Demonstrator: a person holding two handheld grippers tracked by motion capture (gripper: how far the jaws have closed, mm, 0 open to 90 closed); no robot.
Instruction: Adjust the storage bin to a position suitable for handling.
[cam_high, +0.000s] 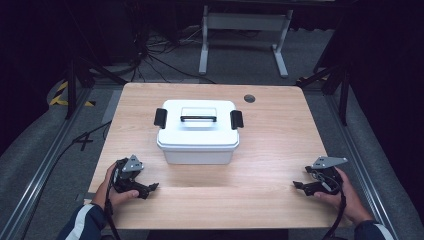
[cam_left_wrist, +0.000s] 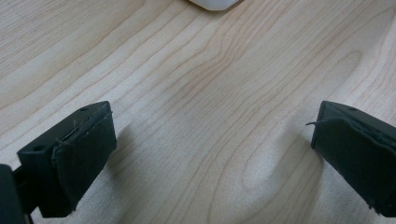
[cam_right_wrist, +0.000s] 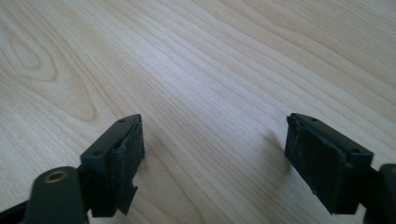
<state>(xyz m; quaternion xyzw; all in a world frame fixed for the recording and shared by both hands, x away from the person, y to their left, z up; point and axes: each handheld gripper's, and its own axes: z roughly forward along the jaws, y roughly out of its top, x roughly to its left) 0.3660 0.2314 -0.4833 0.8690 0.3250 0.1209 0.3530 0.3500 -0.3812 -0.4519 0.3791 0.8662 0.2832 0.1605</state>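
Left gripper (cam_high: 150, 189): jaws wide apart, empty, low over the light wooden table (cam_high: 260, 145).
Right gripper (cam_high: 299, 186): jaws spread, empty.
White plastic lidded box (cam_high: 198, 131): ahead, between both grippers, nearer the left.

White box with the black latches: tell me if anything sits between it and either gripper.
Nothing visible does. Bare wooden table lies between the white box and the left gripper, and likewise the right gripper. Both grippers are open with nothing between their jaws.
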